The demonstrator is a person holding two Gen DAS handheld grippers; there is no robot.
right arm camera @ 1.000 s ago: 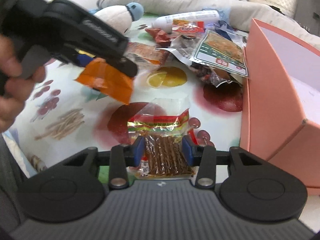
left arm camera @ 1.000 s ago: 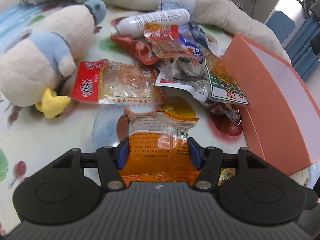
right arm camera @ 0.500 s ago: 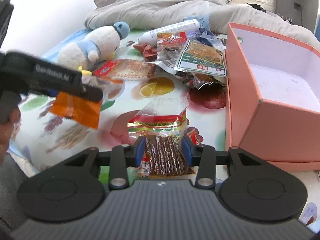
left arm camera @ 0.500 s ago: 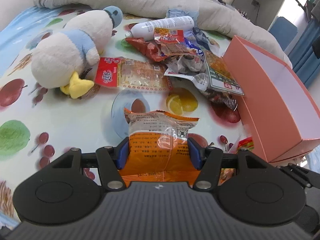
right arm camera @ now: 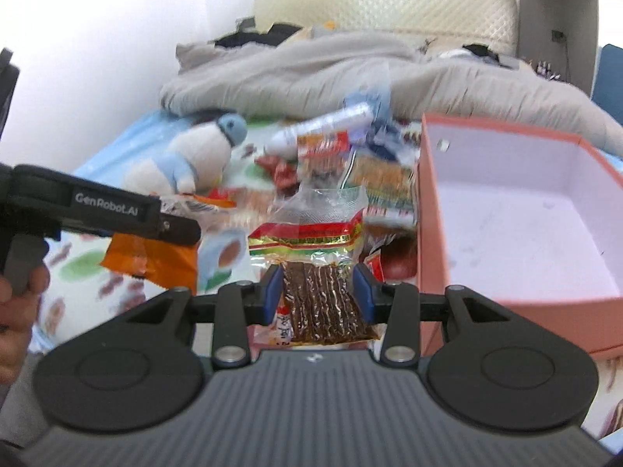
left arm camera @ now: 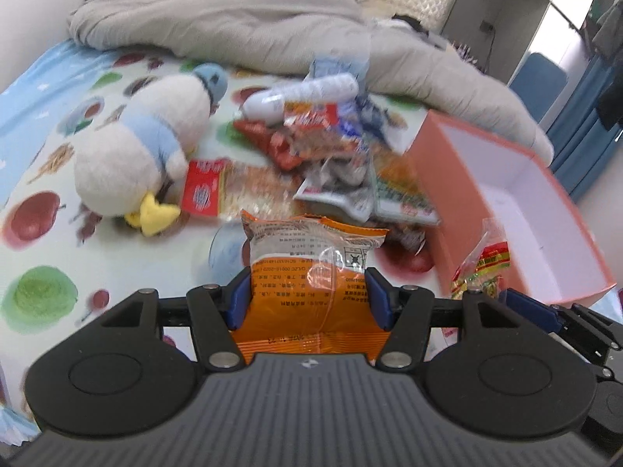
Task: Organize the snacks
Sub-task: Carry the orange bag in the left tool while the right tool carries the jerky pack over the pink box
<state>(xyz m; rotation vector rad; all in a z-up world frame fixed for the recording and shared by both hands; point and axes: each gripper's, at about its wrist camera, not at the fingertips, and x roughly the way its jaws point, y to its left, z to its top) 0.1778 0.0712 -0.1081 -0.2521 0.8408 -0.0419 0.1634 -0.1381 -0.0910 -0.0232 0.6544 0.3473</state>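
Fruit-printed sheet [left arm camera: 50, 249] covers the bed, and at nine o'clock in the left wrist view a white and pale-blue plush duck [left arm camera: 144, 151] lies on it, its yellow beak pointing down. Just right of the duck, a red-ended clear packet [left arm camera: 218, 190] rests flat. At the centre, the left claw [left arm camera: 307, 299] grips an orange snack bag [left arm camera: 311, 272] by its sides, both blue pads pressed against it, the bag raised clear of the sheet. Toward twelve o'clock a loose heap of snack packets [left arm camera: 335, 148] lies blurred beside a white bottle [left arm camera: 303, 95], with a grey blanket [left arm camera: 253, 27] bunched behind. At three o'clock stands an open pink box [left arm camera: 440, 202] with a white, bare interior.

From the right wrist view, a hand [right arm camera: 19, 311] at nine o'clock holds the left claw [right arm camera: 171, 233] with the orange snack bag [right arm camera: 152, 258] hanging beneath it. In the middle, the right claw [right arm camera: 317, 292] is closed on a clear packet of brown sticks [right arm camera: 311, 272] with a red and yellow band. The pink box [right arm camera: 436, 241] sits just right, at three o'clock.
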